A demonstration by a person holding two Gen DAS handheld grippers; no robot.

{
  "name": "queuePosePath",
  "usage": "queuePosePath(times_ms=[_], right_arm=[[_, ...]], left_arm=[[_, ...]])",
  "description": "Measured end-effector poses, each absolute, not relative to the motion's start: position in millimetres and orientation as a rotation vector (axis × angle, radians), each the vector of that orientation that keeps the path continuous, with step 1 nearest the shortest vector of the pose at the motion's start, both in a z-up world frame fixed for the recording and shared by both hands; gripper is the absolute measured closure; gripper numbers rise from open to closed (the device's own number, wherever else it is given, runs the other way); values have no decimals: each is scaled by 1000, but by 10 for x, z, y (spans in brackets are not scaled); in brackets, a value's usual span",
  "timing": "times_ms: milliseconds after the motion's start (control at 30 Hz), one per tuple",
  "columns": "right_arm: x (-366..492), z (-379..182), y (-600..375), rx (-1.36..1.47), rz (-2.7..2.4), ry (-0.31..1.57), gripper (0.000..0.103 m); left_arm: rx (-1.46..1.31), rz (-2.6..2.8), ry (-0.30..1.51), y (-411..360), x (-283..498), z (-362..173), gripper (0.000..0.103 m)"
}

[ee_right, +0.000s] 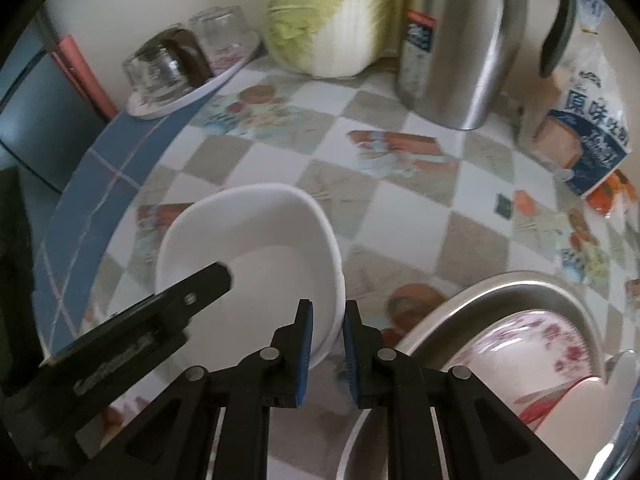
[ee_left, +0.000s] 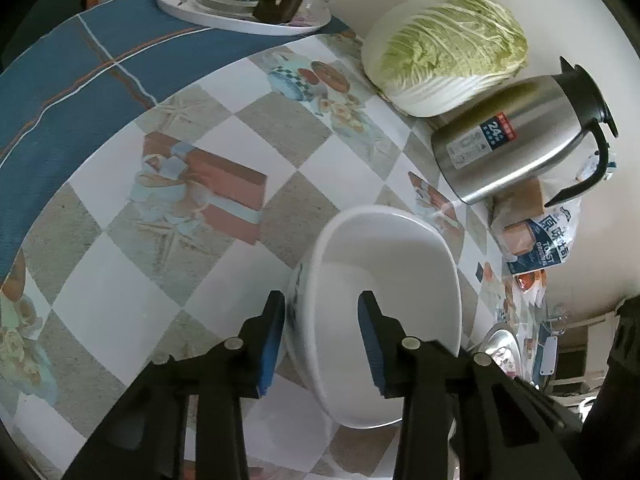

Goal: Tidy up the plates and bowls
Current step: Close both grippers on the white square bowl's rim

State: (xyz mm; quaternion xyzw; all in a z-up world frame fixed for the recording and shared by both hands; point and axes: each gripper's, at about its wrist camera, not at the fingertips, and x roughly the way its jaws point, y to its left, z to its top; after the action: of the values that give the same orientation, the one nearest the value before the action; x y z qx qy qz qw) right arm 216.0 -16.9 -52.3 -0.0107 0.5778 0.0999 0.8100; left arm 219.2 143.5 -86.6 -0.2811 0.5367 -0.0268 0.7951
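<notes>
Two tools [ee_right: 326, 344] [ee_left: 320, 344] straddle white bowl [ee_right: 256, 240]; kettle [ee_right: 460, 40], cabbage [ee_right: 328, 12] behind.

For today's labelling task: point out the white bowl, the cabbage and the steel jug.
Bowl [ee_left: 384, 264], left wrist view, inner wall.
Cabbage [ee_left: 448, 44], left wrist view, leafy top.
Jug [ee_right: 460, 52], right wrist view, steel body.

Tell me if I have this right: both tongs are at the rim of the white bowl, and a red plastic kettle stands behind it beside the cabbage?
Nearly. Both tongs, left and right, do straddle the white bowl's rim, and the cabbage is there. But the kettle is shiny steel with a black handle, not red plastic, as the left wrist view shows.
</notes>
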Motion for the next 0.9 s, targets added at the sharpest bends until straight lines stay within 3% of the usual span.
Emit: queuePosePath(times_ms=[900], right_arm=[[2244, -738, 67, -39, 96, 1286, 83]], left_arm=[[-660, 22, 1189, 1622, 2147, -1044, 68]])
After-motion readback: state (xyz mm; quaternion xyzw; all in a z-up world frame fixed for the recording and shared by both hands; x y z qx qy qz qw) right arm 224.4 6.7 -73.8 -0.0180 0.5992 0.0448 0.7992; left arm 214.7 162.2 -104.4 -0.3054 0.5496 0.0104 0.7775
